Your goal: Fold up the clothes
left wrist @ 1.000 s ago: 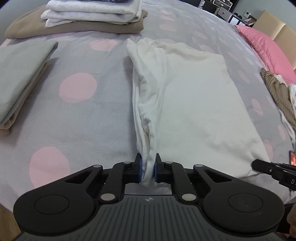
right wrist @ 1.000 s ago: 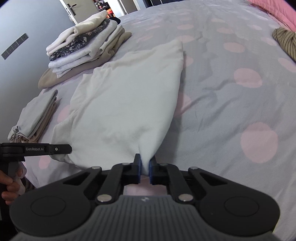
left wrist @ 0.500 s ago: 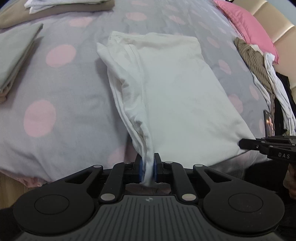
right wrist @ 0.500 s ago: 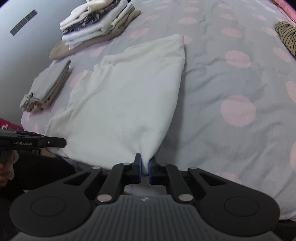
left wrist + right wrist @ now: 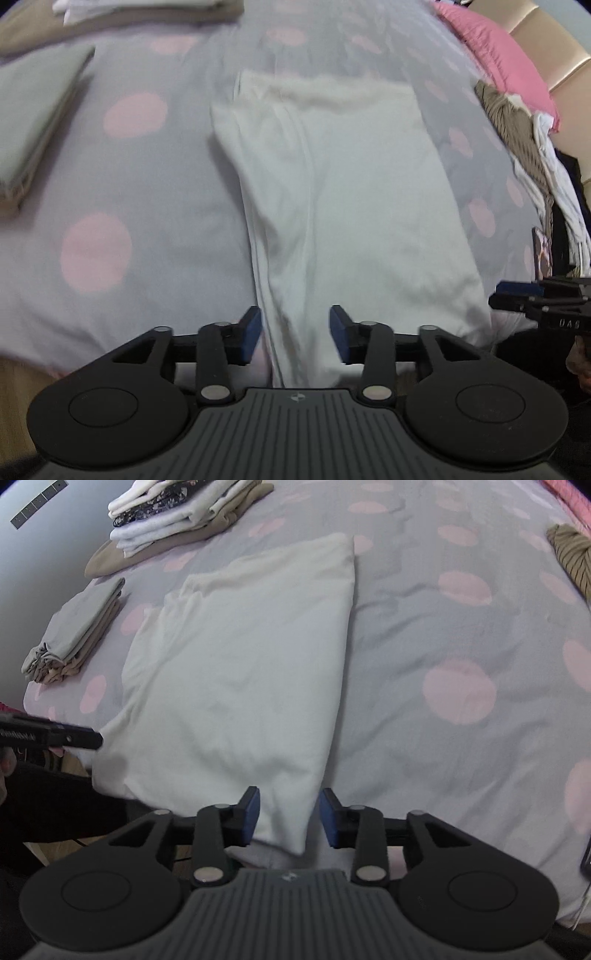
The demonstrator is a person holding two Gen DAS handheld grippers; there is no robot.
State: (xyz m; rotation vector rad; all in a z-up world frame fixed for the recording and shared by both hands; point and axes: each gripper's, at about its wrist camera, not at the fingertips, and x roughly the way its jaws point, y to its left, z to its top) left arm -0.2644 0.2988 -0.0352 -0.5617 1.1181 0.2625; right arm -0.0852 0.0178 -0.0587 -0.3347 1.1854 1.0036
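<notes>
— In your left view, what do you see?

— My left gripper [image 5: 294,334] is released, its jaws apart around the near corner of the white, soft cotton garment [image 5: 343,206]. The garment lies in the centre of the frame, partly folded lengthwise, with a doubled edge on its left side. I judge it light and limp; it will sag, so I would take it at the two near corners.

— And the right view?

— My right gripper [image 5: 289,816] is released too, with the other near corner between its jaws, hanging over the bed edge.

— The surface?

— A grey bedsheet with pink dots [image 5: 461,635], soft and a little wrinkled. In the upper left of the right frame stands a stack of folded clothes [image 5: 177,513], below it a folded grey-beige pile [image 5: 74,635]. A pink pillow [image 5: 495,48] is in the upper right of the left frame.
</notes>
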